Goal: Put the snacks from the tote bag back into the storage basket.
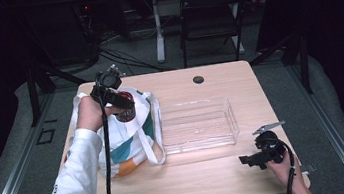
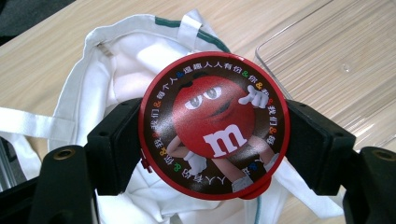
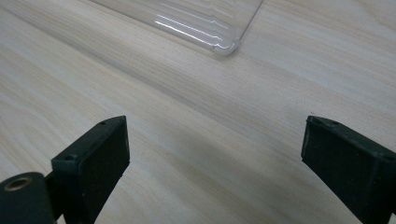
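A round red candy tin (image 2: 214,126) with a cartoon figure and an "m" on its lid sits between the two jaws of my left gripper (image 2: 212,144), which is shut on it. In the high view the left gripper (image 1: 119,103) holds the tin (image 1: 125,113) just above the open mouth of a white cloth bag (image 1: 130,138) with teal and orange patches. The bag (image 2: 116,74) lies crumpled under the tin. My right gripper (image 1: 247,159) hovers low over the table's front right, open, with bare wood between its fingers (image 3: 93,158).
A clear plastic tray (image 1: 198,125) lies in the middle of the wooden table (image 1: 211,177), right of the bag; its corner (image 3: 219,42) shows ahead of the right gripper. A black cable grommet (image 1: 198,79) sits near the far edge. A folding chair (image 1: 210,16) stands beyond.
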The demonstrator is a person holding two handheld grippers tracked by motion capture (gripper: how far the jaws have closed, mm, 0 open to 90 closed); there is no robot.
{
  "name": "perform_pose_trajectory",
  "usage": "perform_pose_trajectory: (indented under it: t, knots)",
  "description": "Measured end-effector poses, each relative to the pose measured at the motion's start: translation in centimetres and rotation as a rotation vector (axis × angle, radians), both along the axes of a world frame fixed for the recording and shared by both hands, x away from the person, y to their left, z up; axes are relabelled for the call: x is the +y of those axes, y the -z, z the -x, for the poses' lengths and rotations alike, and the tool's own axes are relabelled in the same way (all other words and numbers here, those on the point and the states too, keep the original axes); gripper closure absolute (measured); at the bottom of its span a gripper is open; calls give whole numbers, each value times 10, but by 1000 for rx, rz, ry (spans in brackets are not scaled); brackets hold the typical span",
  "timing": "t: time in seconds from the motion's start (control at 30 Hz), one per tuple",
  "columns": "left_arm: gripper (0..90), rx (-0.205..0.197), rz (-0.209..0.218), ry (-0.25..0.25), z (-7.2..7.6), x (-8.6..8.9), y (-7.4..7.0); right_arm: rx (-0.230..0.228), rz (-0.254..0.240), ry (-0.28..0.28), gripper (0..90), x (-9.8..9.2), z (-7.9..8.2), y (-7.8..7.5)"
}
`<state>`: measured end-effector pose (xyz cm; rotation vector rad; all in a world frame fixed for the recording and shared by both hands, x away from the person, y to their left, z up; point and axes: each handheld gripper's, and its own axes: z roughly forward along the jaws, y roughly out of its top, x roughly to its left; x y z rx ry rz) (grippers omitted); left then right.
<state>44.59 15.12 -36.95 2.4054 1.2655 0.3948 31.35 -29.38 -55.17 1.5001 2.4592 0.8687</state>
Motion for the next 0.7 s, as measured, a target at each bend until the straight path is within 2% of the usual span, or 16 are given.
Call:
perform_pose_trajectory:
  t: [0.33,0.7]
  knots:
    - [259,-14,10,30,1,-15,-3,-1,-2,1,74,0,0,0]
    - [259,-9,15,58,0,-29,-3,2,-2,0,74,0,0,0]
